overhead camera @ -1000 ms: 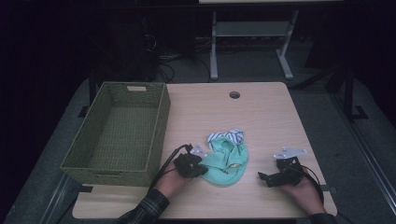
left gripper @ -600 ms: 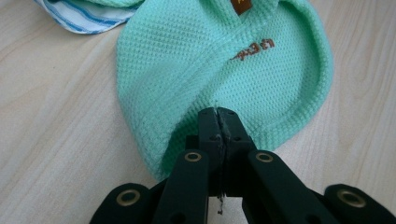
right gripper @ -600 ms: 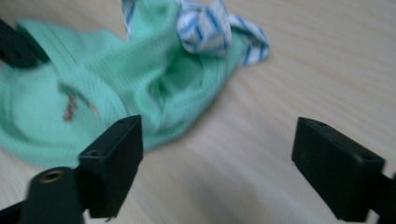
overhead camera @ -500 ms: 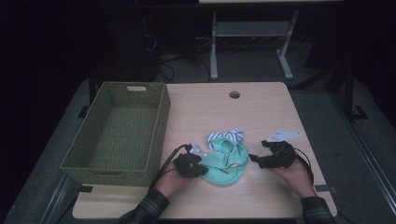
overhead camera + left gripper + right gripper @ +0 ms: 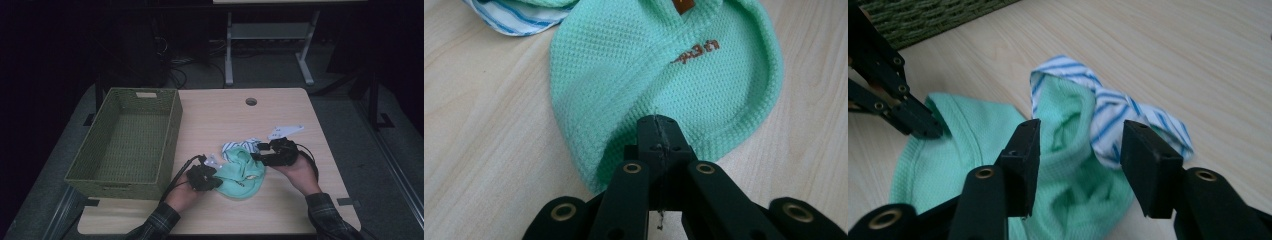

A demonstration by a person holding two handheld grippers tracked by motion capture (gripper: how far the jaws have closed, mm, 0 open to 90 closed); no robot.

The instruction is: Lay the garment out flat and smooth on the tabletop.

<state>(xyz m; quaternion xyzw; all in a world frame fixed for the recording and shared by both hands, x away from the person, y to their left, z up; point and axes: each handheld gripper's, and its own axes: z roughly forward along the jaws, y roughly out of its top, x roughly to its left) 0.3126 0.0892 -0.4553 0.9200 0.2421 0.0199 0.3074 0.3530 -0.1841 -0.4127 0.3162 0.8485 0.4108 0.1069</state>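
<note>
A mint-green knit garment (image 5: pixel 243 176) with a blue-and-white striped part (image 5: pixel 241 146) lies crumpled on the wooden table (image 5: pixel 225 112). My left gripper (image 5: pixel 214 181) is shut on the garment's near-left edge; in the left gripper view its jaws (image 5: pixel 658 129) pinch a fold of the green cloth (image 5: pixel 649 65). My right gripper (image 5: pixel 258 158) hovers at the garment's right side. Its jaws have just been closing and stand apart, the right gripper (image 5: pixel 1078 150) straddling the raised green fold (image 5: pixel 1063 115) beside the striped cloth (image 5: pixel 1118 115), with no pad pressing on it.
A green woven basket (image 5: pixel 172 135) stands empty at the table's left, close to my left hand. A round cable hole (image 5: pixel 251 101) sits at the table's far middle. A dark floor and a desk frame lie beyond the far edge.
My right gripper has moved left and up from the table's right side to the garment, its jaws narrowing. The left gripper has kept its hold and place.
</note>
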